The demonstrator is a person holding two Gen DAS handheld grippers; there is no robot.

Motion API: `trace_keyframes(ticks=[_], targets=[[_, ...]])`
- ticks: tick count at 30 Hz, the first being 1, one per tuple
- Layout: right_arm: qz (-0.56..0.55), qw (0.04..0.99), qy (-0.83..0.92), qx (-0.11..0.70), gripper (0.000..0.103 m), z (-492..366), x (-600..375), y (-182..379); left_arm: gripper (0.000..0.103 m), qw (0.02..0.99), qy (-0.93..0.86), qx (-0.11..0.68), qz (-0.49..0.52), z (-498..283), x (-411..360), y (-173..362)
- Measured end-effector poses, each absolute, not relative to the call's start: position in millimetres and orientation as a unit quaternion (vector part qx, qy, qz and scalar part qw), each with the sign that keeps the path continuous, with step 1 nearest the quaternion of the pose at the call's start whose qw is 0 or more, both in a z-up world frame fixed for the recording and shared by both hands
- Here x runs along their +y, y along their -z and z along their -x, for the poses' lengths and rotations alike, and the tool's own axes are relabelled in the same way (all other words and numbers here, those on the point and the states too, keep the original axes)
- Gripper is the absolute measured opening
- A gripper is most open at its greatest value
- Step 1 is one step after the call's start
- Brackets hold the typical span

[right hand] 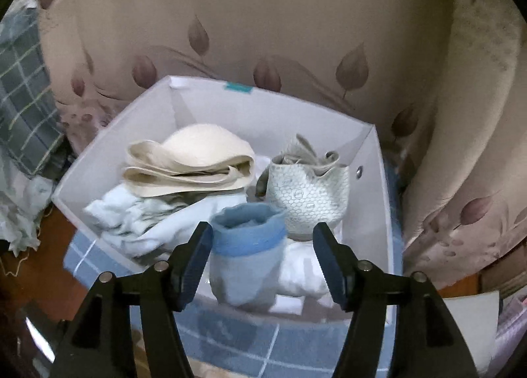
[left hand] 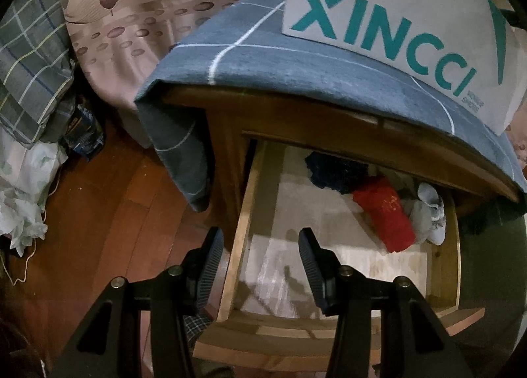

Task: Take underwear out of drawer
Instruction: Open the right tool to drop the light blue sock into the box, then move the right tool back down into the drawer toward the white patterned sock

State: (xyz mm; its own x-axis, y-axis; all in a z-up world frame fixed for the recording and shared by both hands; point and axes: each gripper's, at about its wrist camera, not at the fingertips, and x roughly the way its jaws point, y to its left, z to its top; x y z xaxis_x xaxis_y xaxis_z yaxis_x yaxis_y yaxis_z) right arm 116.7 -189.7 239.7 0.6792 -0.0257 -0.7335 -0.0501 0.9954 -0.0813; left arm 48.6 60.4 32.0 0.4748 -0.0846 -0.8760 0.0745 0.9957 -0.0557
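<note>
Partly hidden: dark garment (left hand: 339,174) at drawer (left hand: 242,233) back

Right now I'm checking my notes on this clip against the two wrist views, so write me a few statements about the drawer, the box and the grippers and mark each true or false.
1. The drawer is pulled open. True.
2. A red garment lies in the drawer. True.
3. The left gripper is clamped on the red garment. False: its jaws stand apart with nothing between them, short of the clothes.
4. The white box is empty. False: it holds several folded items, among them a cream piece and a white patterned piece.
5. A light blue rolled piece sits between the fingers of the right gripper. True; the pads do not seem to press on it.
</note>
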Motion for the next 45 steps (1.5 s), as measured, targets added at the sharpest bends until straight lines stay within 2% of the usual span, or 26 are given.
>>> trace_keyframes(ticks=[7,11,14,17,27,33,37,41,45], targets=[[0.119,0.917,-0.065,0.376,0.061,-27,-171,-235,0.049,0.862,0.038,0.506,0.016,-48,70,-35],[0.168,0.899,-0.094,0.394,0.060,12,-164,-202,0.049,0.863,0.035,0.504,0.020,-48,73,-38],[0.187,0.874,-0.103,0.436,0.057,26,-164,-162,0.049,0.863,0.035,0.503,0.024,-46,76,-39],[0.219,0.849,-0.110,0.468,0.052,33,-162,-121,0.049,0.862,0.030,0.505,0.029,-47,81,-39],[0.424,0.740,-0.096,0.513,0.049,21,-161,8,0.049,0.856,0.034,0.515,0.034,-50,83,-36],[0.467,0.709,-0.088,0.521,0.048,-8,-167,41,0.049,0.851,0.038,0.523,0.031,-52,81,-33],[0.512,0.683,-0.089,0.513,0.050,-18,-166,64,0.049,0.846,0.039,0.531,0.026,-53,78,-30],[0.556,0.666,-0.085,0.490,0.060,-23,-165,84,0.049,0.847,0.040,0.530,0.018,-53,77,-29],[0.574,0.652,-0.083,0.489,0.063,-33,-171,100,0.049,0.842,0.042,0.537,0.012,-54,76,-26]])
